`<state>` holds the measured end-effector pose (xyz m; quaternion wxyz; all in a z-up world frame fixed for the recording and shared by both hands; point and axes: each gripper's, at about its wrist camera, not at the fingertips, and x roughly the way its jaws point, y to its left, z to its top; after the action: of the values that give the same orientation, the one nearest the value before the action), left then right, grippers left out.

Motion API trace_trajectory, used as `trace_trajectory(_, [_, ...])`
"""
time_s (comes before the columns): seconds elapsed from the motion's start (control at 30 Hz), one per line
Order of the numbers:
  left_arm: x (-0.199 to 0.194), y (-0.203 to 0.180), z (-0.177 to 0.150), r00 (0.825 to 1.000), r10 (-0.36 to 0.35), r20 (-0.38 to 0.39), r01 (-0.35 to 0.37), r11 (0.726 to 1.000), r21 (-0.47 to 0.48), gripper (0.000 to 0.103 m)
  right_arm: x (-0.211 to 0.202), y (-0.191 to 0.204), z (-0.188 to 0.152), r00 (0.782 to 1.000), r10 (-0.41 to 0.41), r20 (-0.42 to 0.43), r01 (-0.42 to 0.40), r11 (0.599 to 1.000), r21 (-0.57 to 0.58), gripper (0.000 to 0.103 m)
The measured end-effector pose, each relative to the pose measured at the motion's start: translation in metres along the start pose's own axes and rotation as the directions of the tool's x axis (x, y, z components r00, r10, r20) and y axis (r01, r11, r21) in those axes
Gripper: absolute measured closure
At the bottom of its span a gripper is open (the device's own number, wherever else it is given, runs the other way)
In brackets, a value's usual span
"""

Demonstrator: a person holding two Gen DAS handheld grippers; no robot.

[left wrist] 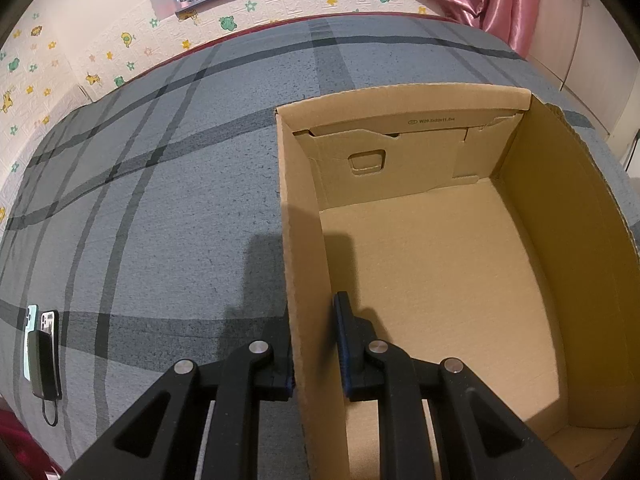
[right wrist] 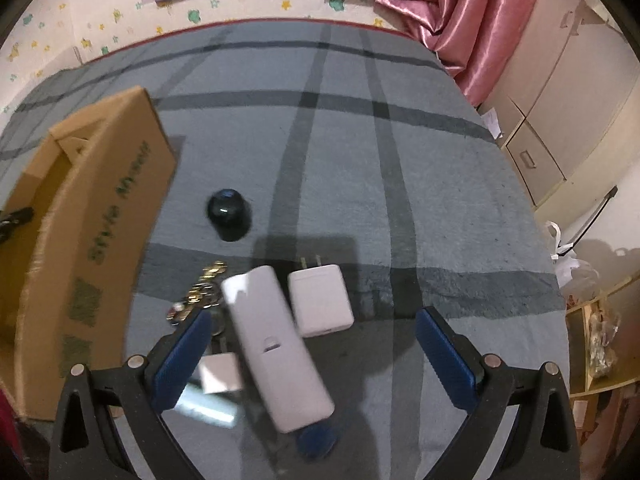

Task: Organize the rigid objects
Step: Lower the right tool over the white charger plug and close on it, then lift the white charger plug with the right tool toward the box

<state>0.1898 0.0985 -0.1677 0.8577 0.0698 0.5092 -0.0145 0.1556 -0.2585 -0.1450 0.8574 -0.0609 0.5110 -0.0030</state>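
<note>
On a bed covered in grey fabric crossed by darker plaid stripes (left wrist: pixel 168 208), we held two black grippers over a scatter of small items and an open brown cardboard box (left wrist: pixel 440 248). Our left gripper (left wrist: pixel 316 344) straddled the box's near left wall, one blue-padded finger outside and the other inside, the jaws drawn close around the cardboard edge; we could not tell whether the pads touched it. The box interior showed only bare cardboard. At the far left of that view, two phones and a dark power bank with a short cable (left wrist: pixel 44 356) lay together on the fabric, well apart from the box.

Our right gripper (right wrist: pixel 312 344) hung with its blue-padded fingers (right wrist: pixel 184 356) spread wide, holding nothing. Between and below them lay a long white rectangular device with a small slot (right wrist: pixel 276 344), tilted on the cover. Just beside it, to the right, sat a white square plug adapter with two metal prongs (right wrist: pixel 320 300). To the left lay a bunch of gold-coloured keys on a ring (right wrist: pixel 200 288), and farther off stood a small dark rounded object (right wrist: pixel 229 214), its kind unclear. A small white flat piece (right wrist: pixel 220 372) and a blue round thing (right wrist: pixel 316 440) showed blurred near the fingers. The box, printed with green lettering, stood at the left of this view.
</note>
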Motion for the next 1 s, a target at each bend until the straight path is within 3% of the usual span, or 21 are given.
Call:
trace_trajectory(0.13, [0.000,0.000,0.000,1.000,-0.004,-0.001,0.004,1.000,-0.002,0.086,0.024,-0.008,0.003,0.999,-0.001,-0.037,0.001,1.000,0.011,0.001])
trace_trajectory(0.43, [0.001,0.002,0.001,1.000,-0.010,-0.003,0.010,1.000,-0.005,0.086,0.057,-0.015,0.003,0.993,0.049,-0.105,-0.046,0.998,0.033,0.020])
trace_trajectory(0.5, [0.001,0.003,0.001,1.000,-0.012,-0.003,0.012,1.000,-0.007,0.086,0.062,-0.015,0.005,0.991,0.066,-0.118,-0.063,0.997,0.034,0.030])
trace_trajectory(0.57, [0.002,0.003,0.001,1.000,-0.013,-0.005,0.013,1.000,-0.006,0.086,0.068,-0.014,0.005,0.987,0.090,-0.132,-0.086,0.996,0.032,0.053])
trace_trajectory(1.0, [0.001,0.002,0.001,1.000,-0.008,-0.003,0.008,1.000,-0.002,0.086,0.052,-0.010,0.005,0.992,0.064,-0.106,-0.060,0.997,0.041,0.056])
